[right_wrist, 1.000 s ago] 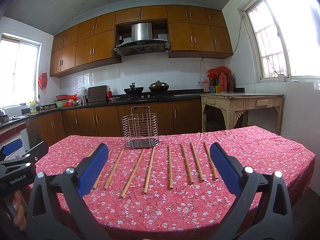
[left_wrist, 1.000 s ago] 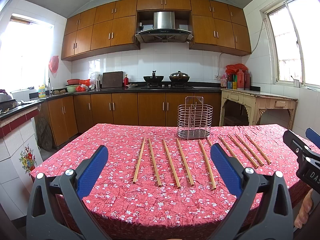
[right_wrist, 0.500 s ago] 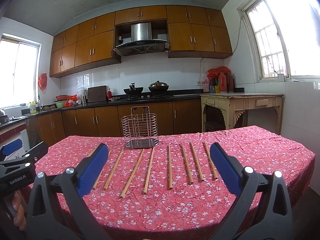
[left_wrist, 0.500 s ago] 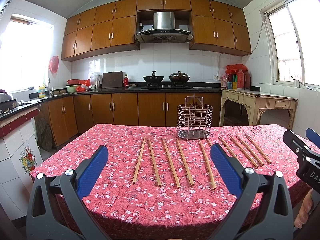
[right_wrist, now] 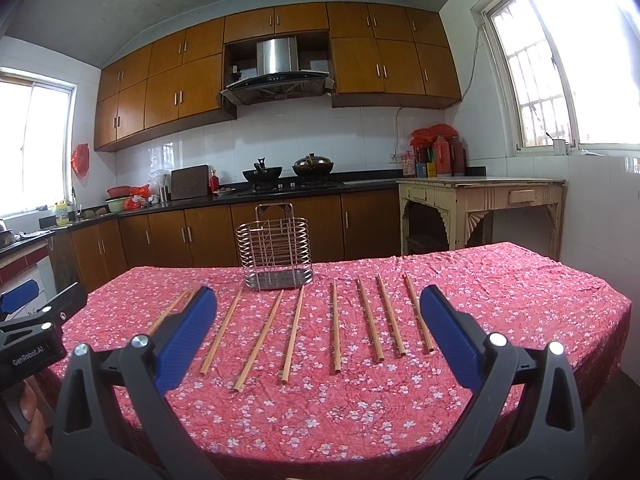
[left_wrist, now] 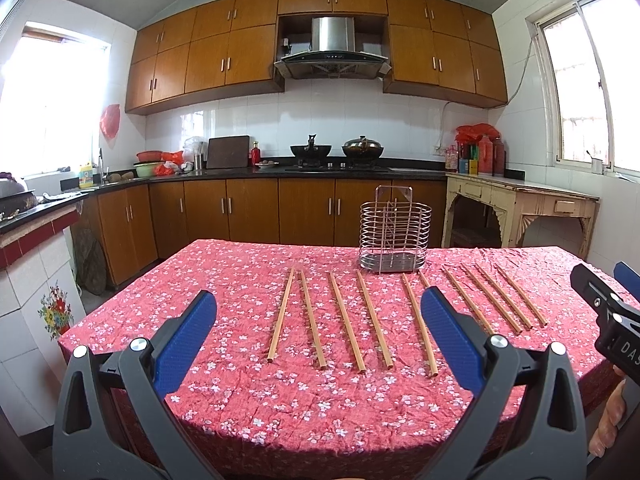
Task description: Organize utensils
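The left gripper (left_wrist: pixel 318 322) is hovering above the near edge of the table (left_wrist: pixel 256 412), its blue pads spread wide and gripping nothing. The right gripper (right_wrist: pixel 318 322) is hovering likewise at the near edge, to the right of the left one, jaws equally wide and holding nothing. The chopsticks (left_wrist: pixel 376 319) are lying flat on the red flowered cloth (right_wrist: pixel 500 280) in a loose row running left to right, each pointing roughly from near to far and lying apart from its neighbours, except the two leftmost, which are nearly meeting at their far tips. In the left view some sticks are partly hidden behind the right-hand pad, so the full count is not certain there. The wire rack (right_wrist: pixel 274 253) is standing upright on the far side of the table, just beyond the far ends of the middle chopsticks; its base tray is showing bare and nothing is standing in it. Two woks (right_wrist: pixel 262 174) are sitting on the stove at the far counter; their contents cannot be seen.
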`<state>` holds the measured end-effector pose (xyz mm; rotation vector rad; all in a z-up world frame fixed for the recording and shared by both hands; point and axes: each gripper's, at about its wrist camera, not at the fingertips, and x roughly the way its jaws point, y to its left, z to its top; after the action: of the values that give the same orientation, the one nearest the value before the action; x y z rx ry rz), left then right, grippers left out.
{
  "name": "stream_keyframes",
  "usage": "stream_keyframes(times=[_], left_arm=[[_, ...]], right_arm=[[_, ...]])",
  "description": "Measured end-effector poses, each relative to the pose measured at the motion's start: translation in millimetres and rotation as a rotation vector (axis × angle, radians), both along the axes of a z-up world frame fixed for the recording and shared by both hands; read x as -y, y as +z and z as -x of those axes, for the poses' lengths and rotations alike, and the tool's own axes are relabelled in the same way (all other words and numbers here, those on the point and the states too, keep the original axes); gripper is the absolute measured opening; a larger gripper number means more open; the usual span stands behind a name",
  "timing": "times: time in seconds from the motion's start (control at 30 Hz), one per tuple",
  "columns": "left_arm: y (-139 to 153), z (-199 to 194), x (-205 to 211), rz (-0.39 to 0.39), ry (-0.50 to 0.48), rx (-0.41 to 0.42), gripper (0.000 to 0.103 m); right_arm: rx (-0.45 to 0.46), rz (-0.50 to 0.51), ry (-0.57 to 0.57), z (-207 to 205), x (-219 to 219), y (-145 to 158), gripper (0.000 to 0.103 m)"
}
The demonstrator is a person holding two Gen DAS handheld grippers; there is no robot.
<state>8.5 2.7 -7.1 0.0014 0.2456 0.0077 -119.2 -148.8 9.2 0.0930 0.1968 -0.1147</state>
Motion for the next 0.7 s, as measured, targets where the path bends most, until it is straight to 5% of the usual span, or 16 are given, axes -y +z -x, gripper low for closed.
stream_keyframes(times=[0.37, 0.7], left_arm=[[-12.0, -27.1, -18.1, 0.055, 0.02, -0.077, 0.101], [-23.9, -51.9, -34.2, 0.047, 0.081, -0.13, 0.101]], right_arm=[[-0.099, -0.055, -0.14, -39.5, 48.4, -18.3, 0.096], [-0.315, -0.187, -0.252, -93.8, 133.5, -61.2, 0.065]])
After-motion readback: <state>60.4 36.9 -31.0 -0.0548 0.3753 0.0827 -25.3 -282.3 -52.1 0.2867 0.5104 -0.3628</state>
